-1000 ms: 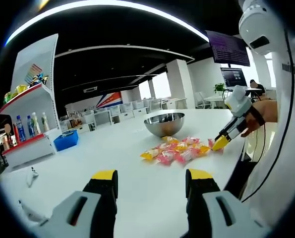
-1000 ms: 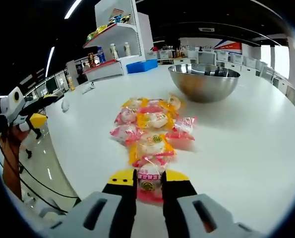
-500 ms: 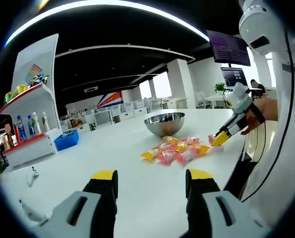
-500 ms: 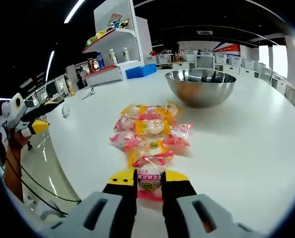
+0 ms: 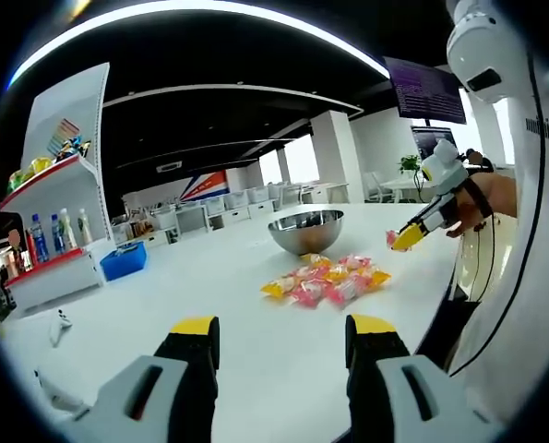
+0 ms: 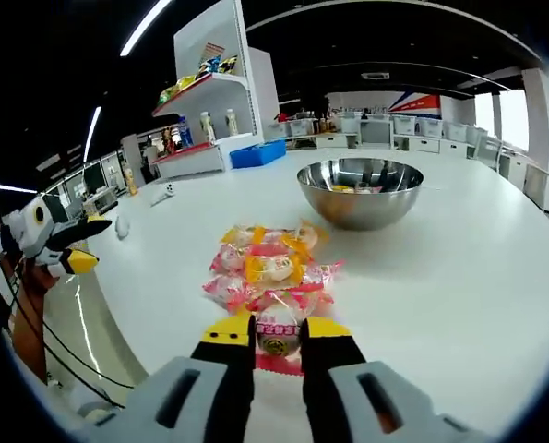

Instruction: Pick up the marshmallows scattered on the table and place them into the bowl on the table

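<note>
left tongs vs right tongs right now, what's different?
The left tongs stand open with nothing between the tips; the right tongs are shut on a pink-wrapped marshmallow. The left tongs hang low over bare white table, away from the marshmallow pile; the right tongs are lifted above the table, near the bowl. Both have yellow tips on black fingers.

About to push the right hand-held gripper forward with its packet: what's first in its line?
Probably the marshmallow pile just ahead of the right hand-held gripper, which is shut on a pink packet. The bowl lies beyond; depth is unclear.
</note>
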Demonstrator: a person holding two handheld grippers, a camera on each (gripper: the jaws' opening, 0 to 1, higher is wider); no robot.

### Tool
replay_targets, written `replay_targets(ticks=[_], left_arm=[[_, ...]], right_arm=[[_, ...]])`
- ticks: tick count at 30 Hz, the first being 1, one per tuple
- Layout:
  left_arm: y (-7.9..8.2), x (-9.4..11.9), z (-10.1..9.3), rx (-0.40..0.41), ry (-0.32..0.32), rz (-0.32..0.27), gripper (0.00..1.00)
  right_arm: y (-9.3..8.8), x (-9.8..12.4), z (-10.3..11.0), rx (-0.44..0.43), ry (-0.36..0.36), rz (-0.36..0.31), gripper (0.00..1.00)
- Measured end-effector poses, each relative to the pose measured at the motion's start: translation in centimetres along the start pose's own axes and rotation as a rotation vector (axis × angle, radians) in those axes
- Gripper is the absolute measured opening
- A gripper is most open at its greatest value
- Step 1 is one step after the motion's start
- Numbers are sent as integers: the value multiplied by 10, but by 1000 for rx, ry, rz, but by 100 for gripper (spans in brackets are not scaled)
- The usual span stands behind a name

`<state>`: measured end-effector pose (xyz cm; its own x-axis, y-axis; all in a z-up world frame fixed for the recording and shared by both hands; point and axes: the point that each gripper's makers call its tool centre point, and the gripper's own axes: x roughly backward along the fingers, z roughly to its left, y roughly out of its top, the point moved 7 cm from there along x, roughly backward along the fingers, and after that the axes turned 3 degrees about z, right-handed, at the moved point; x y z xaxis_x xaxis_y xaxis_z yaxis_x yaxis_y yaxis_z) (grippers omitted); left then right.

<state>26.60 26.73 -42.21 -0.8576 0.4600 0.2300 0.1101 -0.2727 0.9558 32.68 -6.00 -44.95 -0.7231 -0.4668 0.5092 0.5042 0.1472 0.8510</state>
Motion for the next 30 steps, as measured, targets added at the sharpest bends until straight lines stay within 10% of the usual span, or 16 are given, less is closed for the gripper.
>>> replay_targets(ticks=[19,30], left_arm=[[9,-10,-13,-23,-37,-19,55],[19,-9,-24,-52,-46,-10,55]], right_arm=[[100,21,-54,89,-74,-278,19],[143,-50,-94,87,-69,-308,19]])
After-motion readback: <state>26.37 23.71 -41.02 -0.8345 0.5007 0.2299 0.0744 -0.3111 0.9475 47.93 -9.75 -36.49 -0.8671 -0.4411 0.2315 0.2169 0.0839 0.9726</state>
